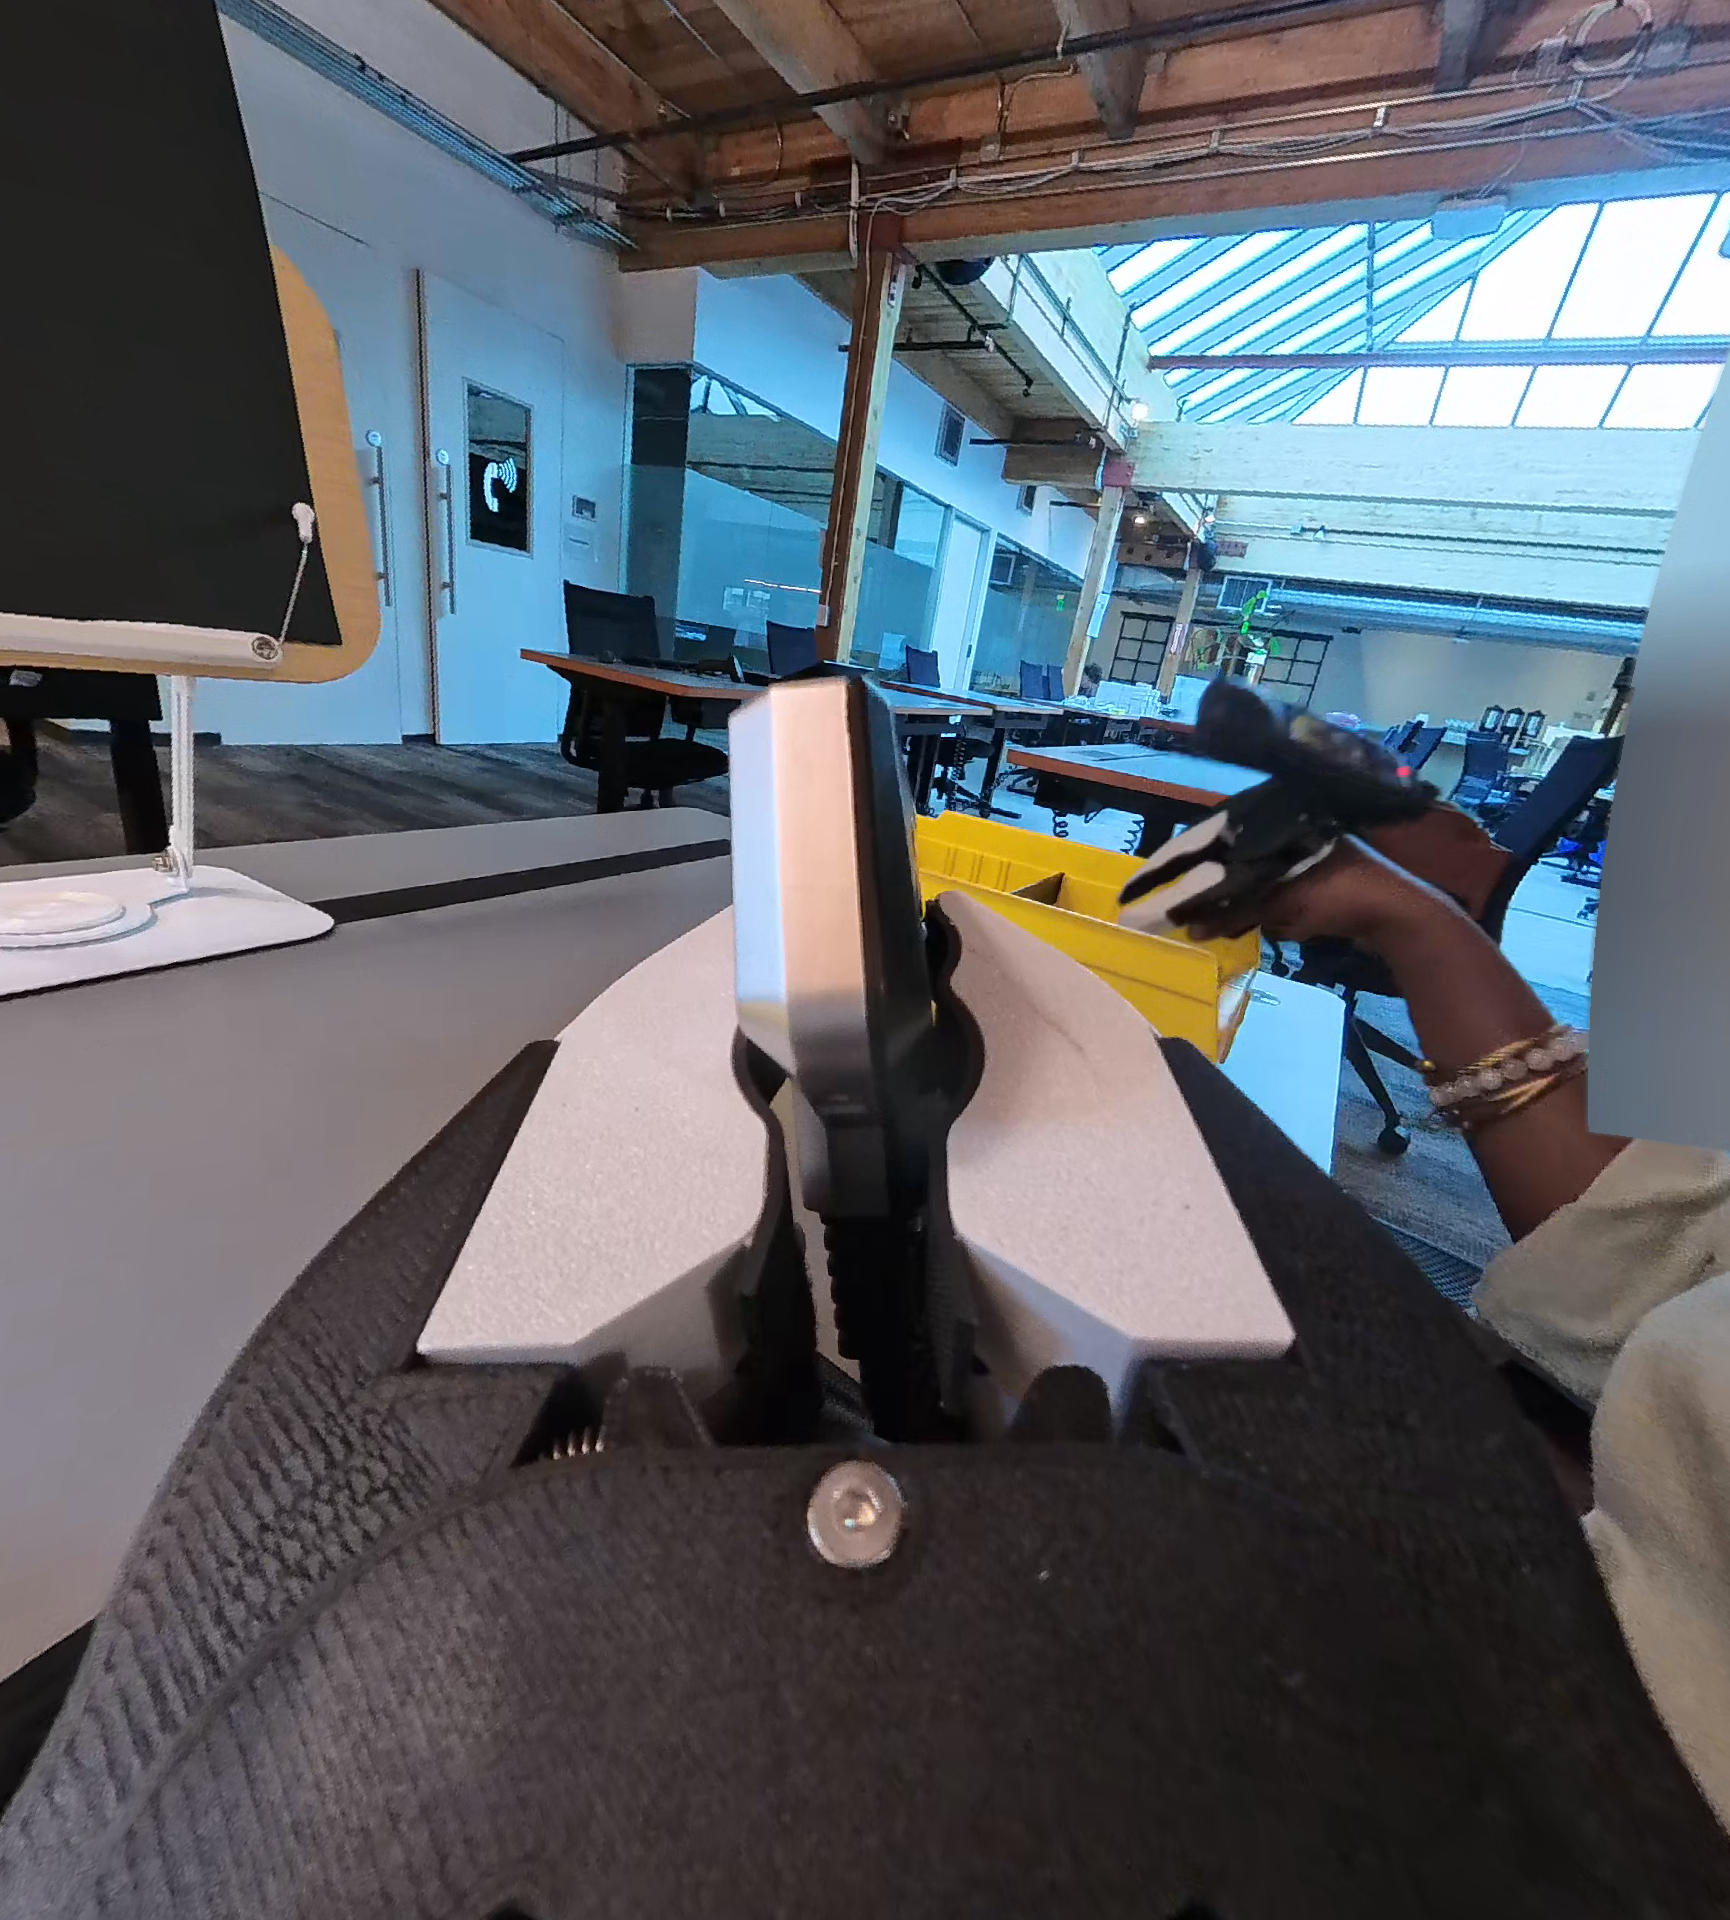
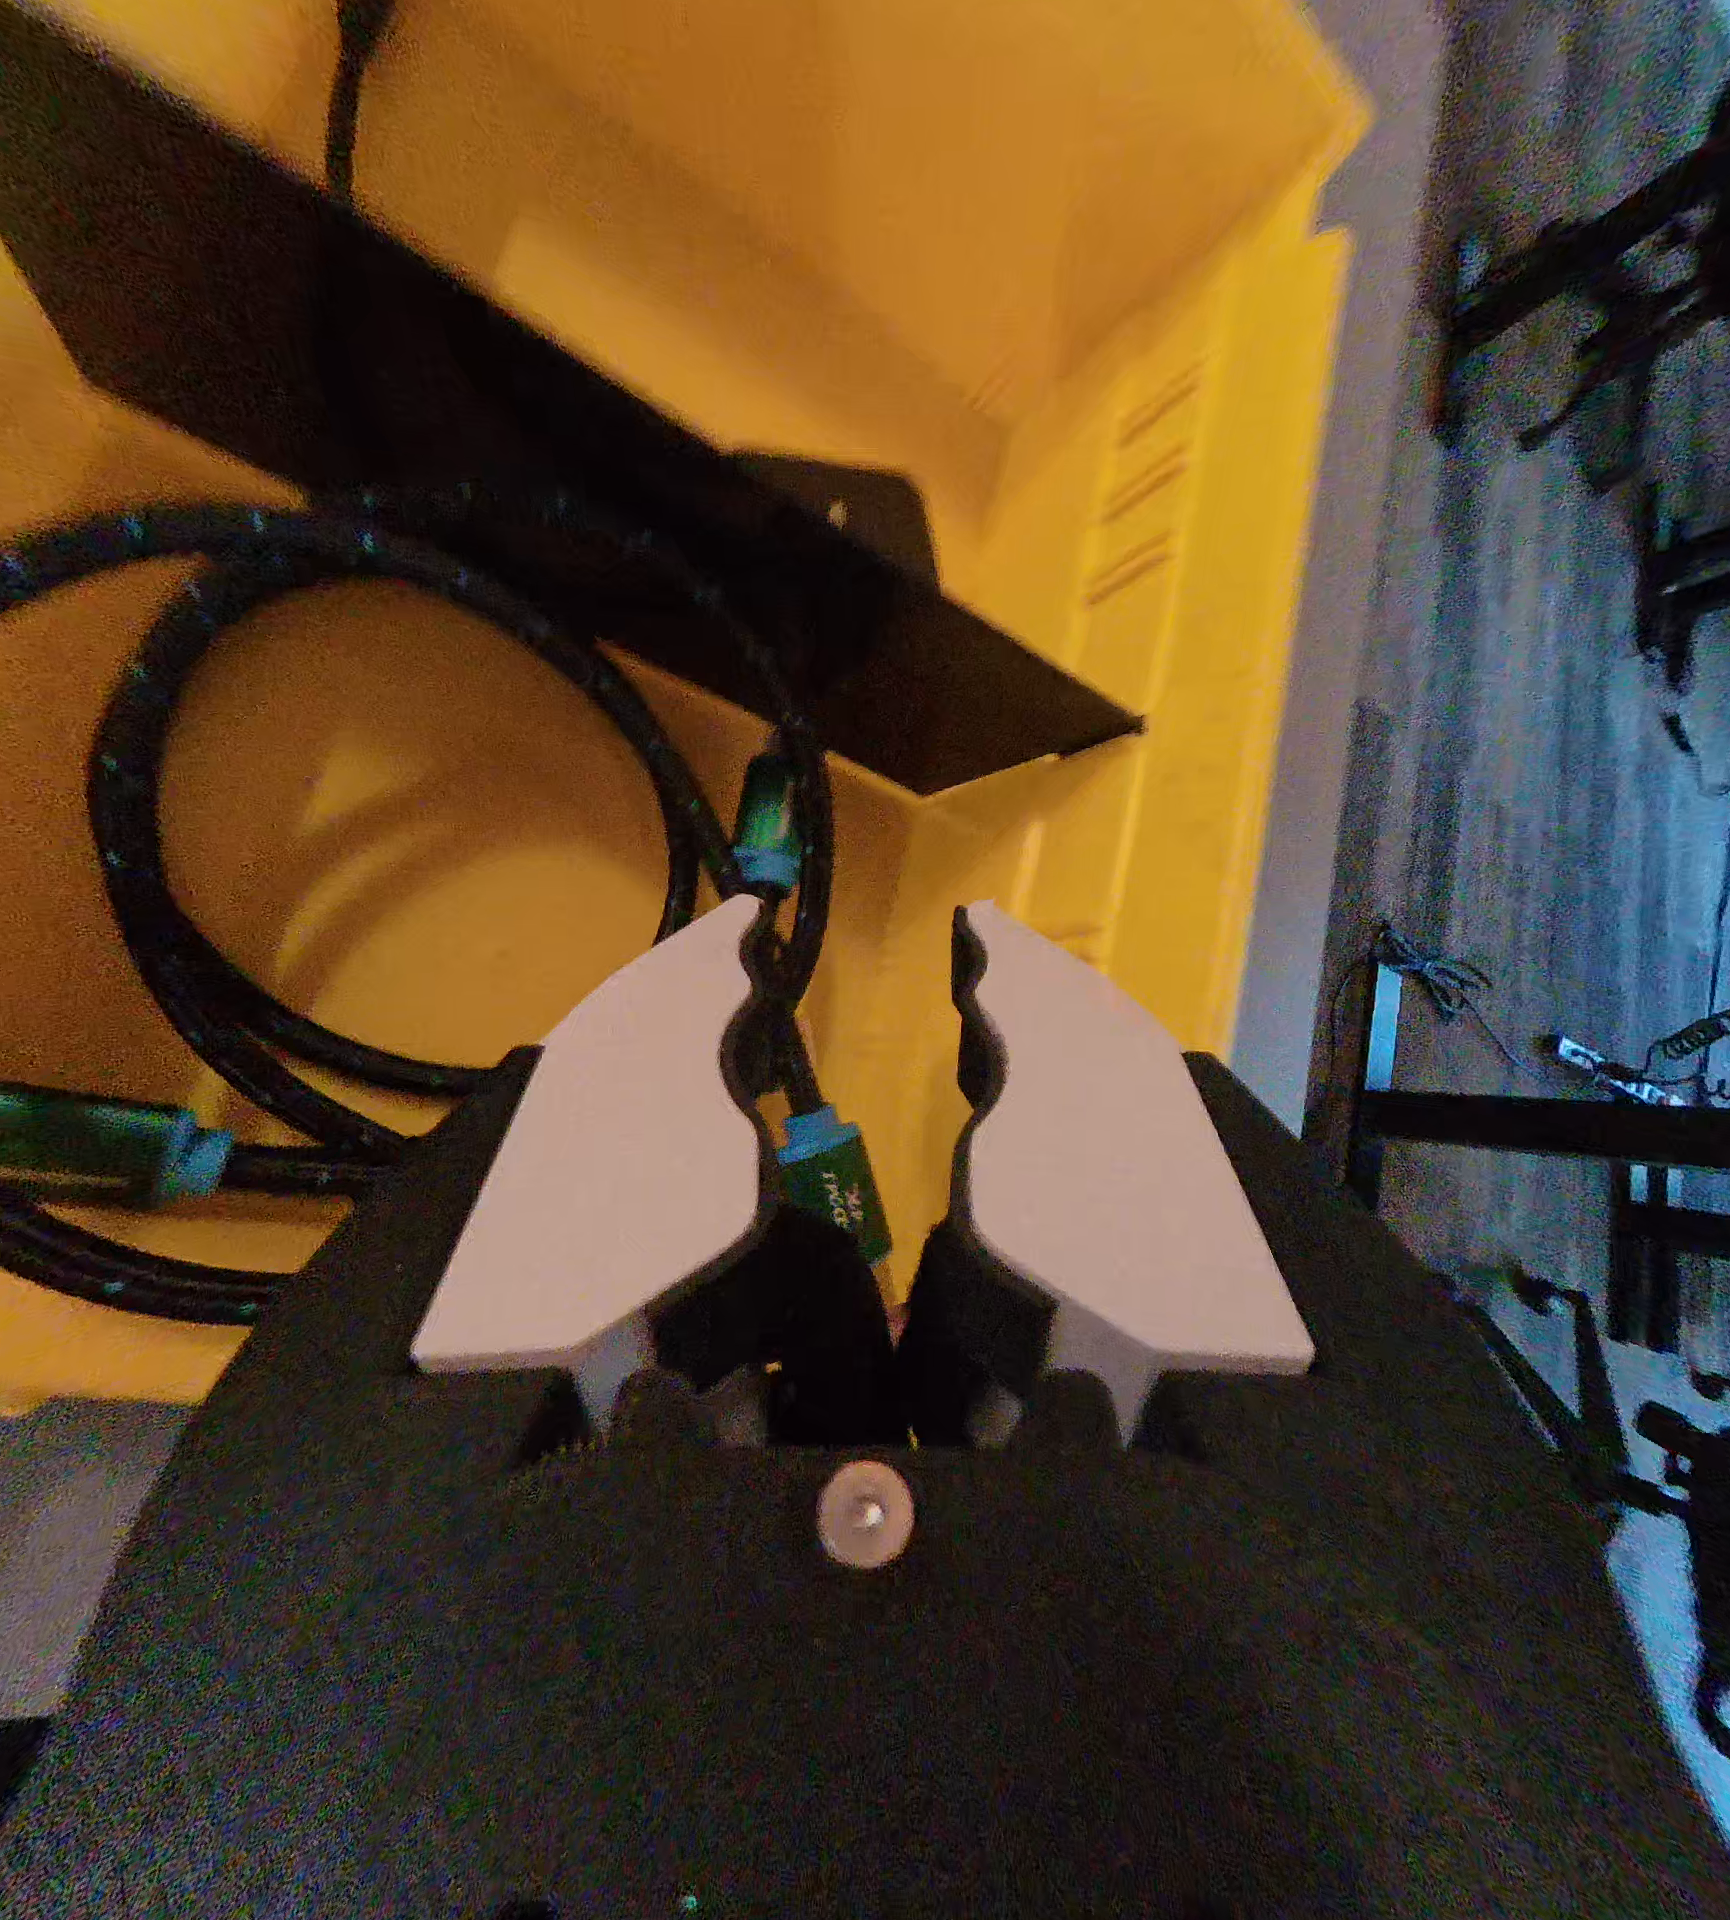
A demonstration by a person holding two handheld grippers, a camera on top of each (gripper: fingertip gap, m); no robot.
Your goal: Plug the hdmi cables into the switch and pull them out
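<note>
My left gripper [image 1: 840, 920] is shut on the hdmi switch [image 1: 809, 883], a silver and black box held upright above the grey table [image 1: 165, 1195]. Farther right, my right gripper [image 1: 1214, 883] hangs over the yellow bin [image 1: 1079, 904]. In the right wrist view my right gripper [image 2: 856, 914] is open and looks down into the yellow bin [image 2: 1152, 520]. A green hdmi plug [image 2: 833, 1195] lies between its fingers, not clamped. Its black braided cable [image 2: 144, 883] coils in the bin with two more plugs [image 2: 767, 821], [image 2: 82, 1143].
A black divider [image 2: 487, 416] crosses the bin. A black board on a white stand [image 1: 113, 925] sits at the table's left. A person's arm with bracelets [image 1: 1505, 1070] holds the right gripper. The bin stands at the table's right edge; chairs and floor [image 2: 1515, 831] lie beyond. There is about 45 cm between the tips of the two grippers.
</note>
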